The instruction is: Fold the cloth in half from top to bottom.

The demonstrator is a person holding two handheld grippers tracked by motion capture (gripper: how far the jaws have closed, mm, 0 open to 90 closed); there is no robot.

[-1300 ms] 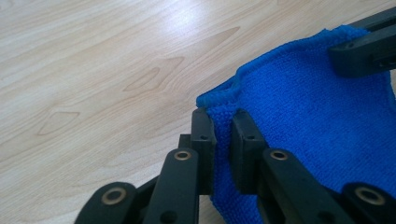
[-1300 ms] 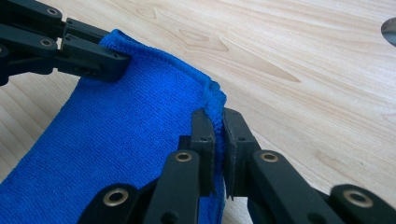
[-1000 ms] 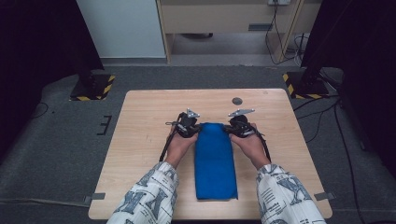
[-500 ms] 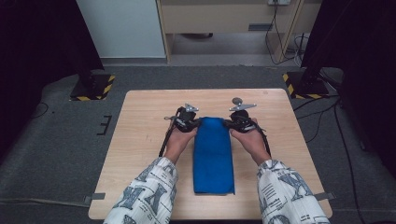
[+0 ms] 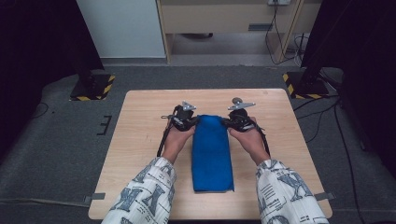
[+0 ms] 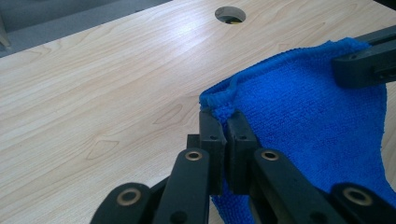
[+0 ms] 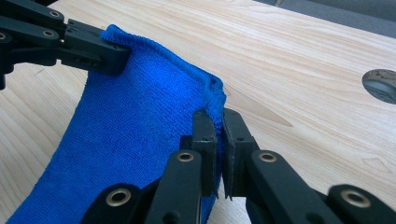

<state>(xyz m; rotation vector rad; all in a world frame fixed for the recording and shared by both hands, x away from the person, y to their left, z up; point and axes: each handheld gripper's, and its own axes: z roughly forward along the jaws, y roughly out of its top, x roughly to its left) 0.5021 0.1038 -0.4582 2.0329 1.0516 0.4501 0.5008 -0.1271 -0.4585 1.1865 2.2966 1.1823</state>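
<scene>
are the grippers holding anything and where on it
Both hold the blue cloth: the left gripper is shut on its far left corner, the right gripper on its far right corner.

I see the cloth point(image 5: 212, 154) lying lengthwise on the table point(image 5: 140, 140), its near end close to my edge. My left gripper point(image 5: 189, 122) sits at the cloth's far left corner and my right gripper point(image 5: 232, 122) at its far right corner, the 2 level. A hole point(image 6: 229, 14) in the tabletop lies beyond them.

right gripper point(image 7: 218, 122) — jaws pinching blue cloth point(image 7: 135, 116) corner
</scene>
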